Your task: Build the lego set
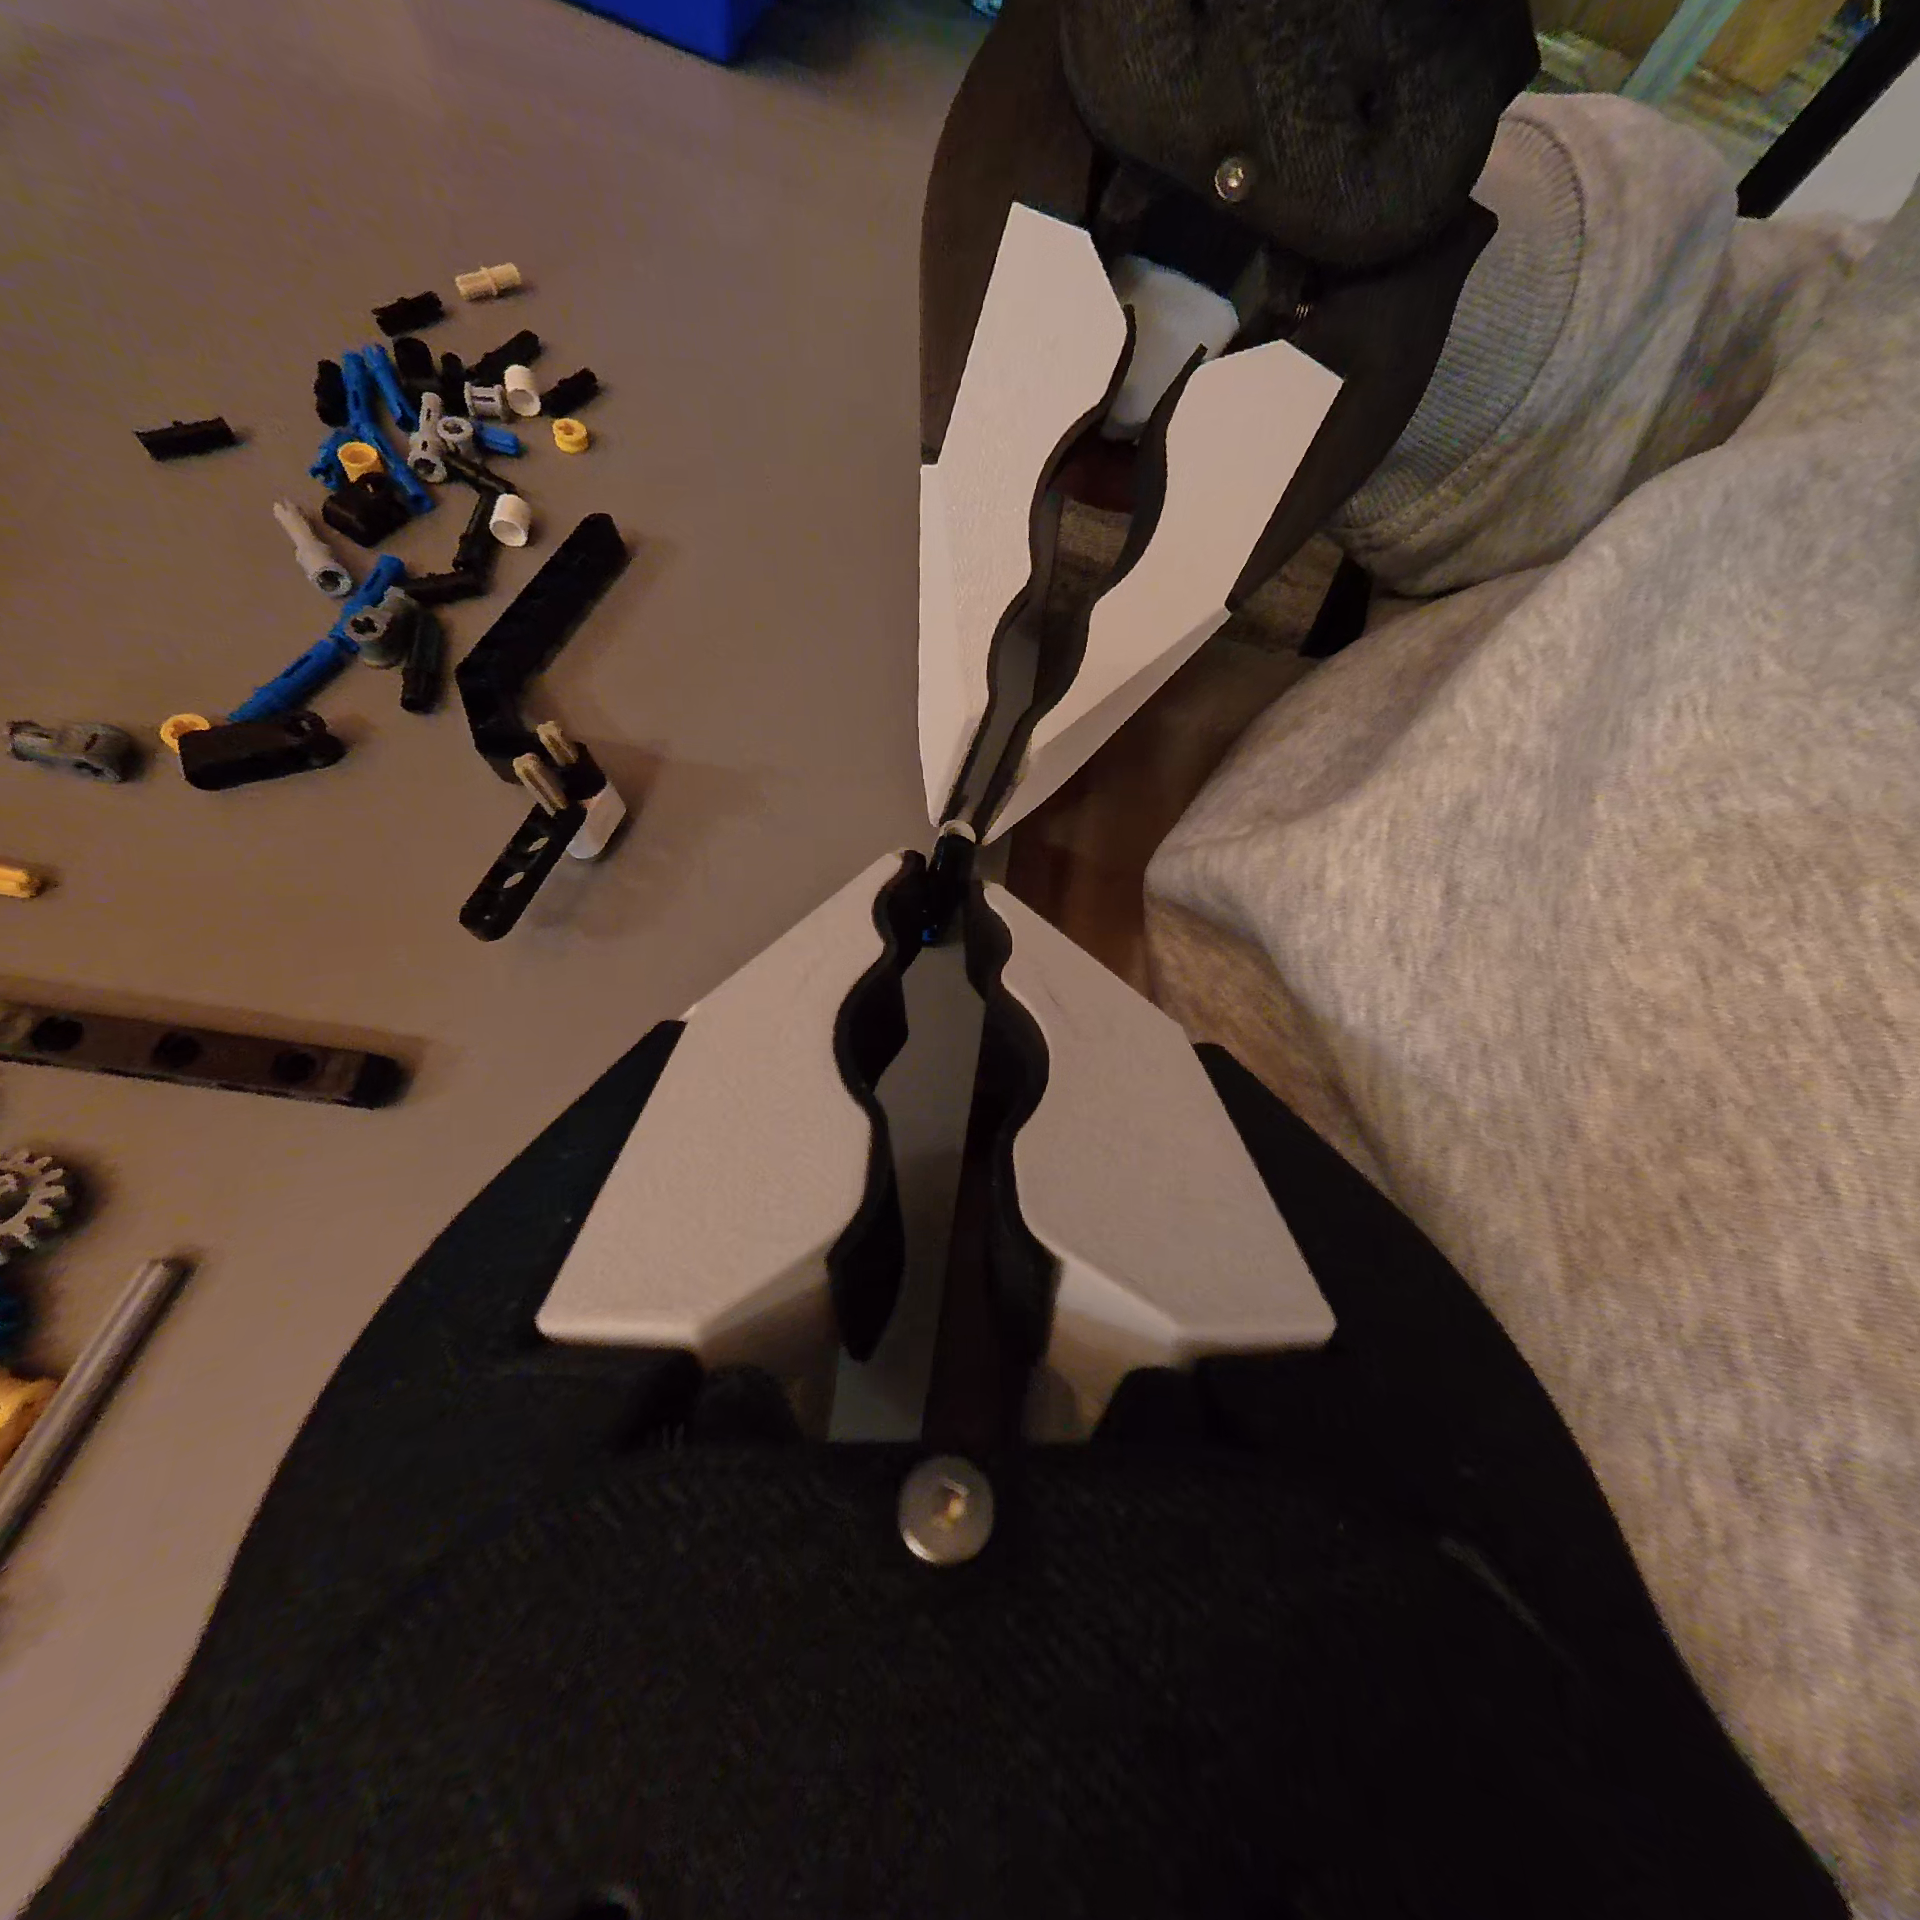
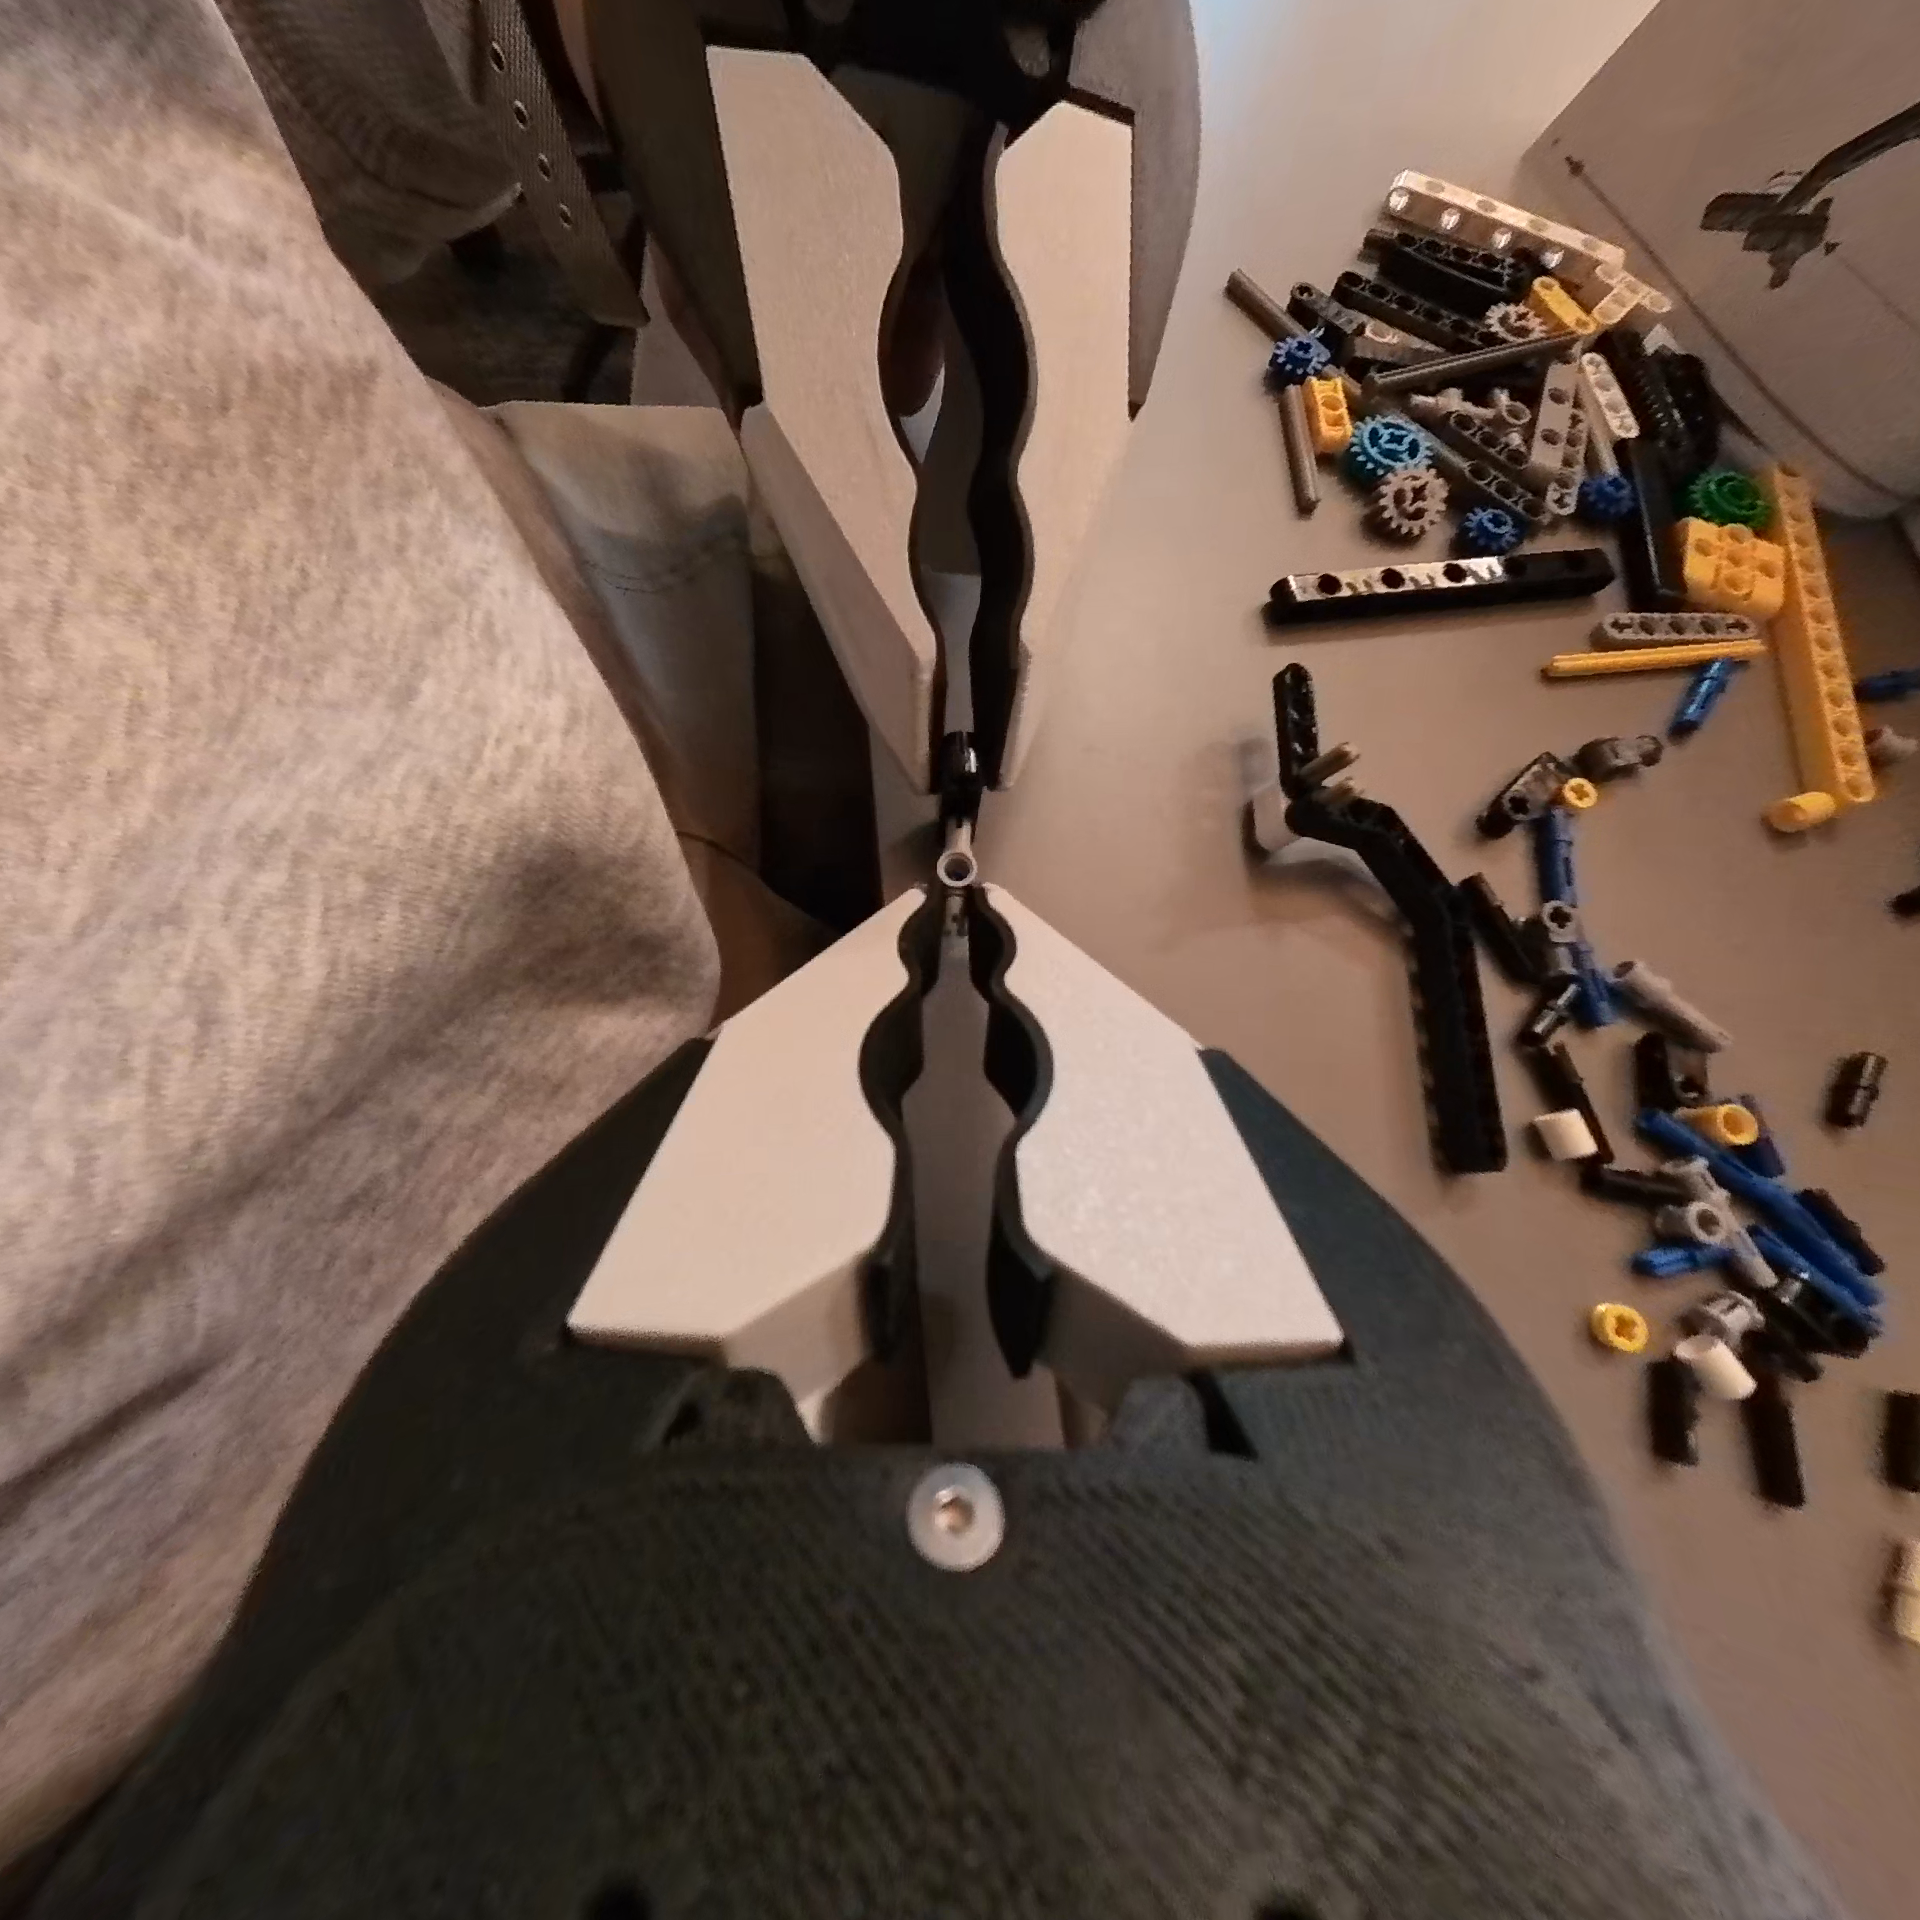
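Observation:
My left gripper point(image 1: 933, 891) is shut on a small black pin point(image 1: 940, 883). My right gripper point(image 2: 956, 896) is shut on a small light grey connector point(image 2: 954, 868). The two grippers meet tip to tip over the table's near edge, and the pin and connector touch end to end. The right gripper point(image 1: 964, 823) comes in from the top of the left wrist view. The left gripper point(image 2: 961, 771) comes in from the top of the right wrist view, holding the black pin point(image 2: 958, 781). A black bent beam point(image 1: 540, 665) with tan pins and a white piece lies on the table; it also shows in the right wrist view point(image 2: 1392, 883).
A pile of blue, black and grey pins point(image 1: 416, 447) lies on the grey table point(image 1: 727, 312). A heap of beams and gears point(image 2: 1507, 395), a straight black beam point(image 2: 1444, 584) and a yellow beam point(image 2: 1818, 644) lie farther off. A person's grey sleeve point(image 1: 1558, 935) is beside the grippers. From either gripper's tips it is about 20 cm to the yellow beam point(image 2: 1818, 644).

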`<action>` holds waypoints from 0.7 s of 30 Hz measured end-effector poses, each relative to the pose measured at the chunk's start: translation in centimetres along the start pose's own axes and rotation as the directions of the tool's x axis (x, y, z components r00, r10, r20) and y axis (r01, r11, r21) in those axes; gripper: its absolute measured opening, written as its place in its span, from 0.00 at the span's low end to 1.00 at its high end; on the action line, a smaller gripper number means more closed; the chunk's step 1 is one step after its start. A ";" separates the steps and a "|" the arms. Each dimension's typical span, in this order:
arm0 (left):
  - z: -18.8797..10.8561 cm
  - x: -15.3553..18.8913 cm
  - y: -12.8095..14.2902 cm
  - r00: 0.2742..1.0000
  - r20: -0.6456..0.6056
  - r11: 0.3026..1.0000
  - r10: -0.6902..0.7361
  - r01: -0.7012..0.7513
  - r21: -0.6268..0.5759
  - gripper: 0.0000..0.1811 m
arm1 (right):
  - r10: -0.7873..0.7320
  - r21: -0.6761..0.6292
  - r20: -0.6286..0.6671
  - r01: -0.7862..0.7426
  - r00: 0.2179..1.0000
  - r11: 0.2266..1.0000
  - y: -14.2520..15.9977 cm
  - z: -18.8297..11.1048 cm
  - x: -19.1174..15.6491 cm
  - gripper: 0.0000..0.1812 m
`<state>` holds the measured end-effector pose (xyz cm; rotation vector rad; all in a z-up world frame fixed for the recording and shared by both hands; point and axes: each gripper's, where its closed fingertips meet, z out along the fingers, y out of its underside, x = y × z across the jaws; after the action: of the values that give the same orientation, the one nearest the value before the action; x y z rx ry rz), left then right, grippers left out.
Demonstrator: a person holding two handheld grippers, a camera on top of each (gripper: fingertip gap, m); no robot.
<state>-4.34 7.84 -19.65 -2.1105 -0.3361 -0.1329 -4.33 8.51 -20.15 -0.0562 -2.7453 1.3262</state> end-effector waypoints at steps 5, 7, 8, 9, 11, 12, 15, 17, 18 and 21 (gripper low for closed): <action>-0.1 0.0 0.1 0.999 -0.031 0.999 -0.039 0.039 -0.001 0.04 | -0.002 -0.011 0.010 0.002 1.000 1.000 0.1 0.2 0.0 0.01; -0.1 0.0 0.1 0.999 -0.033 0.999 -0.041 0.041 -0.001 0.04 | -0.005 -0.018 0.008 0.005 1.000 1.000 0.1 0.3 -0.1 0.01; -0.1 0.0 0.1 0.999 -0.031 0.999 -0.039 0.039 -0.001 0.04 | -0.005 -0.019 0.008 0.005 1.000 1.000 0.2 0.3 0.0 0.01; -0.1 0.0 0.1 0.999 -0.030 0.999 -0.039 0.039 -0.002 0.04 | -0.006 -0.019 0.008 0.006 1.000 1.000 0.2 0.3 0.0 0.01; -0.1 0.0 0.1 0.999 -0.030 0.999 -0.042 0.042 -0.001 0.04 | -0.005 -0.016 0.007 0.005 1.000 1.000 0.1 0.3 0.0 0.01; -0.1 -0.1 0.1 0.999 -0.026 0.999 -0.043 0.043 -0.001 0.04 | -0.003 -0.016 0.007 0.003 1.000 1.000 0.1 0.3 0.0 0.01; -0.1 -0.4 0.1 0.998 -0.011 0.998 -0.061 0.061 -0.001 0.05 | 0.007 -0.018 -0.004 -0.007 1.000 1.000 0.1 0.4 0.2 0.01; 0.3 -0.7 0.6 0.997 0.013 0.997 -0.072 0.072 -0.039 0.06 | 0.018 -0.020 -0.017 -0.019 1.000 1.000 0.1 0.5 0.4 0.01; 0.5 -0.8 1.0 0.997 0.025 0.996 -0.070 0.071 -0.061 0.10 | 0.023 -0.024 -0.021 -0.024 1.000 0.999 0.2 0.6 0.5 0.02; 0.3 -1.0 0.8 0.996 0.055 0.996 -0.070 0.073 -0.046 0.15 | 0.050 -0.028 -0.038 -0.051 0.998 0.998 0.3 0.5 0.9 0.02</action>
<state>-5.09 7.52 -20.75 -2.1530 -0.4449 -0.1275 -5.28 8.36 -20.68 -0.1517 -2.7495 1.2840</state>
